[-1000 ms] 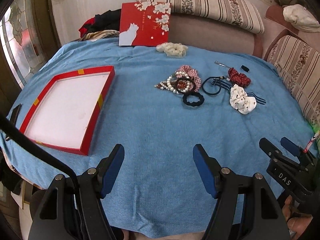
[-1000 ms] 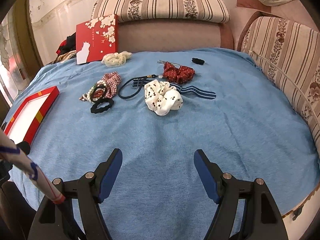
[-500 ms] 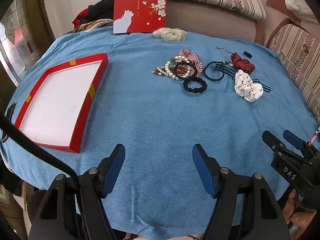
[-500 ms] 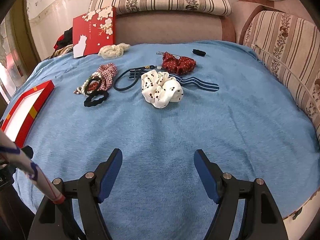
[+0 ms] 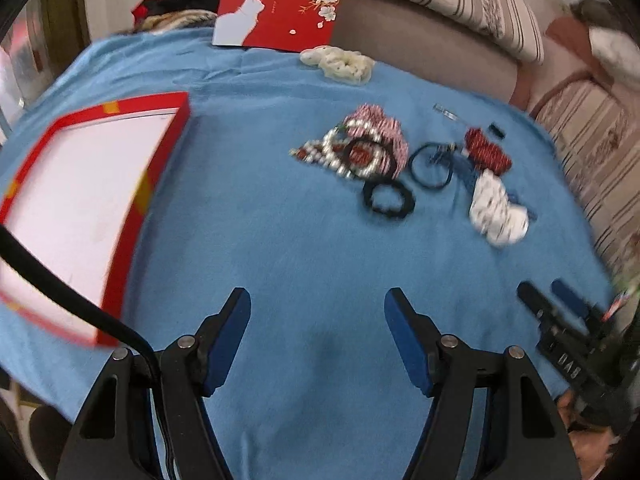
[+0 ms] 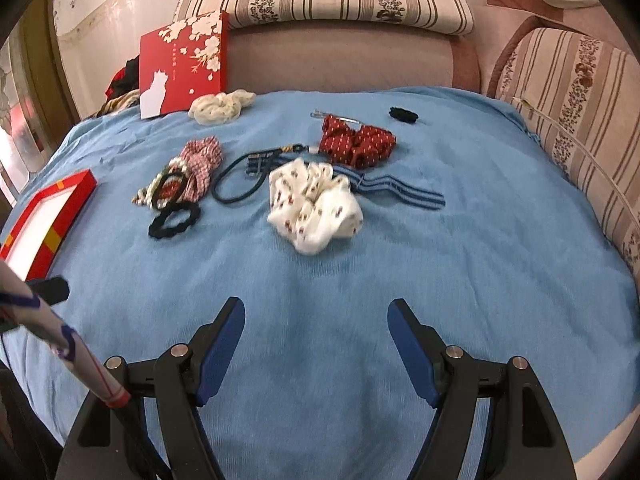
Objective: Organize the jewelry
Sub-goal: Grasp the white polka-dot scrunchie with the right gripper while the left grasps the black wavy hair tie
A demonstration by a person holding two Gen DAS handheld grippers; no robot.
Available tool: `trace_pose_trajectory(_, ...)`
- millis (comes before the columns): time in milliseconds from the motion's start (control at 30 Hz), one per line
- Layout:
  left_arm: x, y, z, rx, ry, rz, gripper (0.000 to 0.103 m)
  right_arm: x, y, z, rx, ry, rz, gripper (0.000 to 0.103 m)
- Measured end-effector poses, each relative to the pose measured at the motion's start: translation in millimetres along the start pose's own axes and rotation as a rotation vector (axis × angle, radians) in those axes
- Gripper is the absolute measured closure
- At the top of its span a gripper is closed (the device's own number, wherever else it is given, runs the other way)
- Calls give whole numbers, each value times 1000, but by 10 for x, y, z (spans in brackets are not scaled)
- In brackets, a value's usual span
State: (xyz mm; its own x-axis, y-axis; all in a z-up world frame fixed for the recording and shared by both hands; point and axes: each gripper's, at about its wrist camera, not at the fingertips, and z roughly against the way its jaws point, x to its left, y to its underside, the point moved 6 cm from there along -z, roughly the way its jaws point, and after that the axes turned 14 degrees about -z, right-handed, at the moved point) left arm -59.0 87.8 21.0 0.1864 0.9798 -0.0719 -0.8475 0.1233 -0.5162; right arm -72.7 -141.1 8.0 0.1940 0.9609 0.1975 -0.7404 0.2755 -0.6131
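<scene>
Both claws hang over the blue cloth (image 6: 460, 280) with nothing in them. The left gripper (image 5: 318, 334) has a wide gap between its blue pads, and its jaws are closing a little with only bare cloth between them. The right gripper (image 6: 316, 334) is spread wide and holds nothing too. The things to tidy lie in a loose bunch in the middle of the cloth, well apart from both claws. There is a pearl bracelet (image 5: 340, 156) lying on a red checked scrunchie (image 6: 202, 156), and a black wavy hair tie (image 6: 174, 220) just beside them. Next to those are a thin dark hair loop (image 6: 236, 188), a white spotted scrunchie (image 6: 316, 208), a red dotted scrunchie (image 6: 356, 142) and a striped blue band (image 6: 400, 192). The red box tray (image 5: 160, 168) with the white floor sits off to the left side and looks empty. The step in hand seems to be reaching for the first piece. To do it well, the left claw should likely go for the black wavy hair tie, since it lies alone and closest to the tray. It should come down with one pad on each side of the ring and pinch only that. The pearls touch the checked scrunchie, so a careless grab could drag both along.
</scene>
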Motion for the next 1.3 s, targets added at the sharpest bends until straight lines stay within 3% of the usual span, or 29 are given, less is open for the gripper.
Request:
trace_pose_trajectory(100, 10, -213, -185, 13, 66, 26, 51, -19, -158, -89, 3, -16, -17, 25)
trace_pose_trajectory(333, -144, -562, -712, 52, 206, 50, 53, 23, -382, -339, 29, -56, -6, 25)
trace_pose_trajectory(467, -231, -631, -948, 84, 220, 42, 53, 101, -439, -485, 40, -62, 27, 25)
trace_pose_trajectory(600, -262, -689, -1001, 68, 203, 46, 53, 170, -452, -634, 56, -55, 52, 25)
trace_pose_trajectory(633, -260, -696, -1010, 67, 194, 50, 61, 193, -448, -681, 62, -53, 57, 25)
trace_pose_trajectory(667, -253, -694, -1032, 71, 170, 49, 84, 209, -442, -715, 66, -51, 60, 31)
trace_pose_trajectory(700, -254, -680, -1056, 83, 151, 41, 97, 225, -430, -757, 77, -47, 67, 45)
trace_pose_trajectory(733, -251, -662, -1071, 90, 152, 41, 97, 234, -417, -793, 90, -41, 71, 67)
trace_pose_trajectory(767, -242, -655, -1058, 83, 152, 43, 98, 241, -396, -824, 110, -41, 72, 77)
trace_pose_trajectory(833, -241, -608, -989, 89, 154, 39, 98, 243, -372, -783, 124, -71, 54, 86)
trace_pose_trajectory(1100, -98, -305, -329, 26, 177, 46, 98, 365, -218, -265, 118, -181, 68, 89)
trace_pose_trajectory(1300, 136, -56, 175, -28, 119, 9, 98, 577, -103, 63, 126, -252, 75, 89)
